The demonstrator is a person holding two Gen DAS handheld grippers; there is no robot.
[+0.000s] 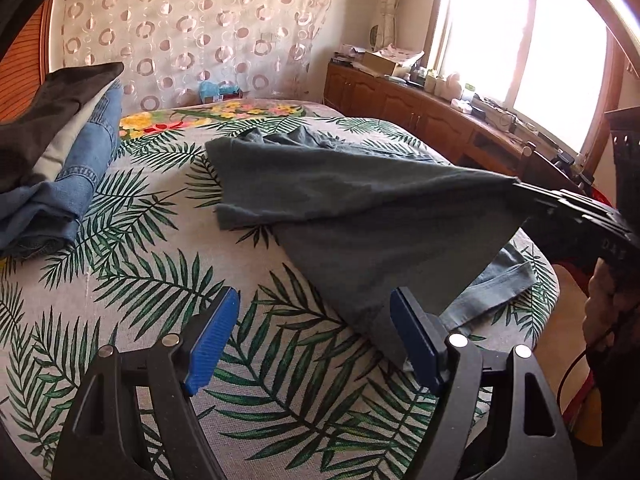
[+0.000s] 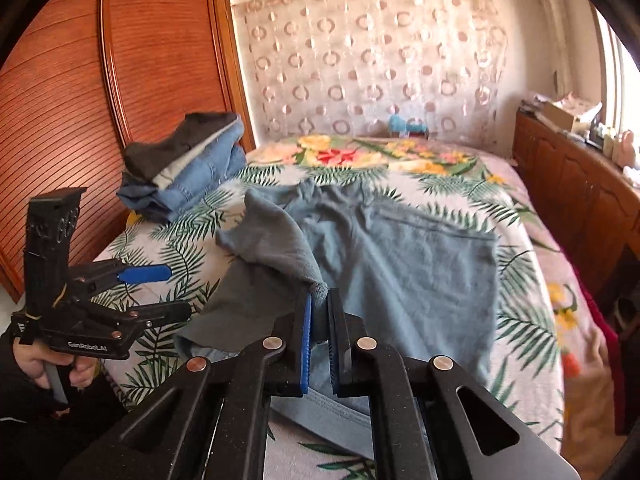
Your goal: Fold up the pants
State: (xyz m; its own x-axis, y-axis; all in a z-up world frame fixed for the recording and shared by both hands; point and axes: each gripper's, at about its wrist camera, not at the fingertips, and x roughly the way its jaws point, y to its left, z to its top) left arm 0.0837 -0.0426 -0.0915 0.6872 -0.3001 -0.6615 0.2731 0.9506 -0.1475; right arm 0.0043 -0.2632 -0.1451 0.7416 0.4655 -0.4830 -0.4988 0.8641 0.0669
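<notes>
Sunlit and cluttered, the bedroom centres on a bed point(image 2: 520, 240) spread with a palm-leaf and flower print cover, and a pair of grey-blue pants point(image 2: 420, 264) lies across the middle of it, reaching to the near edge. One corner of the pants is lifted off the cover and pinched between the blue pads of the right gripper point(image 2: 320, 304), whose jaws are closed tight on the fabric; in the left wrist view the cloth stretches up in a taut sheet to that gripper point(image 1: 520, 188) over the bed's right edge. The left gripper point(image 1: 316, 320) hovers over the near edge with its jaws wide apart and nothing between them, the hanging cloth just beside its right pad; a person's hand point(image 2: 60, 368) grips its handle at the near left corner. A stack of folded clothes point(image 2: 184, 168), dark on top, pale in the middle and blue denim below, sits by the left edge of the bed, well apart from the pants. Behind it stands a slatted wooden wardrobe point(image 2: 72, 120). A curtain with ring patterns point(image 2: 368, 60) hangs behind the far edge. Along the right side runs a low wooden cabinet point(image 1: 400, 100) under a bright window point(image 1: 520, 48), its top crowded with boxes and small jars too small to tell apart.
</notes>
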